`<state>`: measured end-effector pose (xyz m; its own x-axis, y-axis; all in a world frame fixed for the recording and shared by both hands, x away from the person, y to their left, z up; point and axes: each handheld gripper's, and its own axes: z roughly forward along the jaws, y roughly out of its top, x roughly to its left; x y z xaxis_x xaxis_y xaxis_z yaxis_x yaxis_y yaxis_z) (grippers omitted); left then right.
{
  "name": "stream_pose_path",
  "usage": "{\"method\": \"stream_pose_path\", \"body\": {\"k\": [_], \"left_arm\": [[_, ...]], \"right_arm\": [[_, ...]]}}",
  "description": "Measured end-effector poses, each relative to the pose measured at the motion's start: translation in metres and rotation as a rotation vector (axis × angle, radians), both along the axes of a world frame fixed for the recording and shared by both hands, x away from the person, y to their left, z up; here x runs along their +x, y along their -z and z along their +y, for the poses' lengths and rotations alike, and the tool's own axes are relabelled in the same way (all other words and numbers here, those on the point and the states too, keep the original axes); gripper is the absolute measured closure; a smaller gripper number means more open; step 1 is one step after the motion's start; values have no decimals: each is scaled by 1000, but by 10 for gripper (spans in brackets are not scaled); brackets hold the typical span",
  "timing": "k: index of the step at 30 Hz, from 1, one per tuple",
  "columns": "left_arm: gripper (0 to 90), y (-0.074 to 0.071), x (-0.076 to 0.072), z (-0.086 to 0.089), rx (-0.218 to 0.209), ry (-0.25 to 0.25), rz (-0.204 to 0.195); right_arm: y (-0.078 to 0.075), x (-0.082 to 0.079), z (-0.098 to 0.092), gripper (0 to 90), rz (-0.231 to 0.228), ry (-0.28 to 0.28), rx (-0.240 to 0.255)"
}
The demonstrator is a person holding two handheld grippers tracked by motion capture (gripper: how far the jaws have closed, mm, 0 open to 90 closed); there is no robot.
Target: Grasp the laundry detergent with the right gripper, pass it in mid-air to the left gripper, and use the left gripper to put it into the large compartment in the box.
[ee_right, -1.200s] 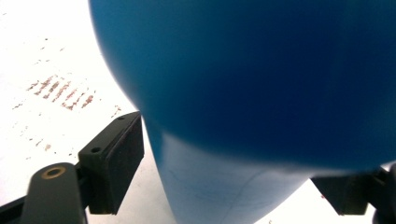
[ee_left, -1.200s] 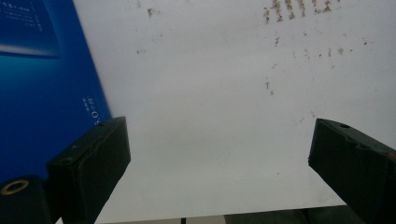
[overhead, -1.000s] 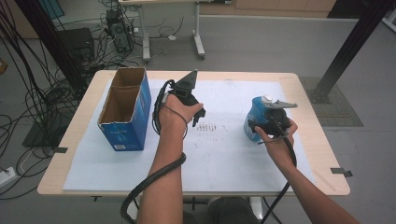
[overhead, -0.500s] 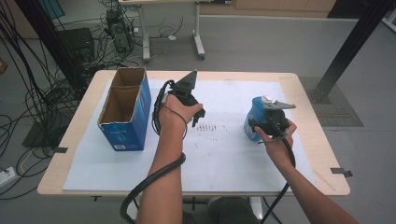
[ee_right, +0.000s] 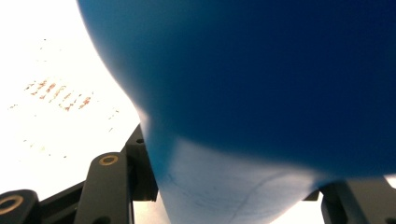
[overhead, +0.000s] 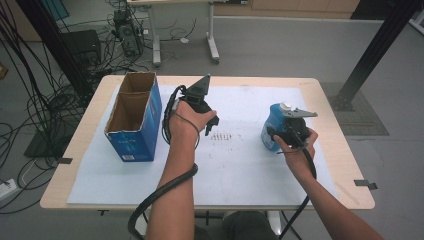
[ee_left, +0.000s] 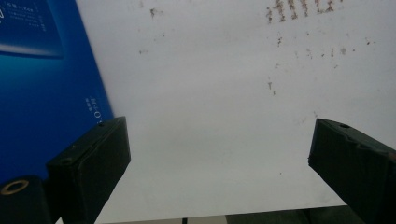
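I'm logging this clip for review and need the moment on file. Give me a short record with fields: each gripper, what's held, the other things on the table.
right gripper: jaws have just been closing, now clamped on the blue bottle
blue bottle: upright on the white sheet, white cap on top
left gripper: open, nothing between its jaws, over the white sheet
blue box: open-topped, at the table's left, beside the left gripper

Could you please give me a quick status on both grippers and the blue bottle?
Right gripper jaws just closed on blue bottle, upright on white sheet. Left gripper open, empty. Blue box stands clear at left.
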<state>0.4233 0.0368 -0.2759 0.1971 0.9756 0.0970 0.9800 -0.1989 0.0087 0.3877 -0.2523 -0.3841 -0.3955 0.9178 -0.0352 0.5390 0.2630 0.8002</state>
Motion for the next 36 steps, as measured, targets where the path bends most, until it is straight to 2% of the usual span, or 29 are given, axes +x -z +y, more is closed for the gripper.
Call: {"method": "stream_pose_path", "body": {"k": [36], "left_arm": [[60, -5, -1, -2, 2, 3, -10]], "right_arm": [[0, 1, -1, 419, 3, -4, 2]]}}
